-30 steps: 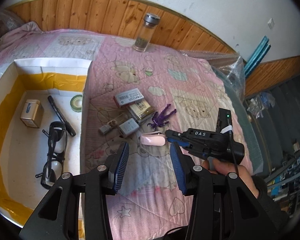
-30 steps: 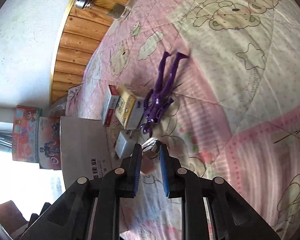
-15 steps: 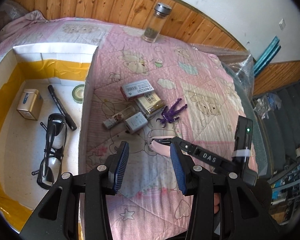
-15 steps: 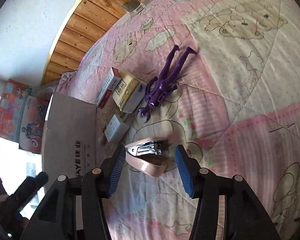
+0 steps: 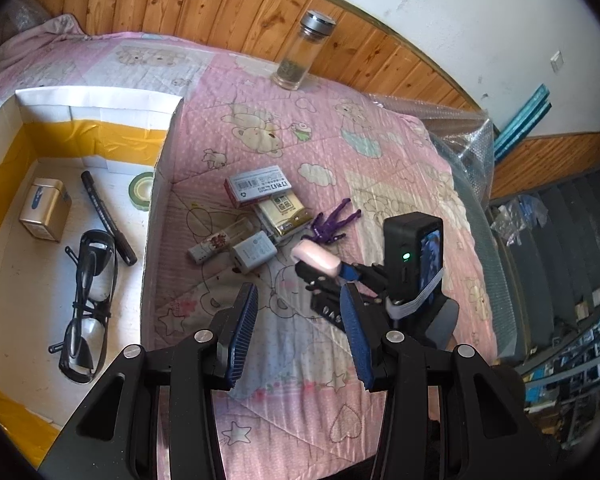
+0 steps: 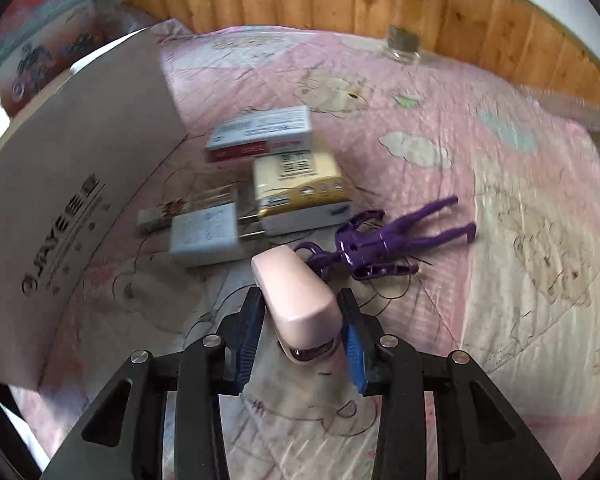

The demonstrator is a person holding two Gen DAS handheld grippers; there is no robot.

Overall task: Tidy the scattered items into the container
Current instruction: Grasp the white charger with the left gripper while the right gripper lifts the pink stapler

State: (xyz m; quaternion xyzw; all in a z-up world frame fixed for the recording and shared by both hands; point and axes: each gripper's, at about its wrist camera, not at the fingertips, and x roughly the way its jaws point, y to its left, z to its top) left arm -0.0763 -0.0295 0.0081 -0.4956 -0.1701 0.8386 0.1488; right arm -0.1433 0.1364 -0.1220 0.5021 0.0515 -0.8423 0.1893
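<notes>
1. left wrist view: the left gripper (image 5: 296, 336) hangs over the near part of the bed (image 5: 380, 152) with its fingers apart and nothing between them. the cardboard box (image 5: 162, 168) stands at the left, already holding a gold tin (image 5: 46, 210), a marker (image 5: 106, 216), a tape roll (image 5: 140, 190) and glasses (image 5: 86, 300). to the right, the right gripper (image 5: 328, 276) carries the pink stapler (image 5: 314, 258) just near of the purple figure (image 5: 334, 226).

2. right wrist view: the stapler (image 6: 298, 304) sits between the right gripper's (image 6: 300, 328) fingers, which are closing on its sides; the pads look to be touching it. the grip sits near the stapler's rear end, so most of its body sticks out forward.

3. doing it well, as i judge it: let the fingers finish squeezing before carrying, lift high enough to clear the box wall (image 6: 80, 184) on the left, and steer clear of the white charger (image 6: 204, 234) and the two small boxes (image 6: 284, 168). release low over a bare patch of the box floor.
</notes>
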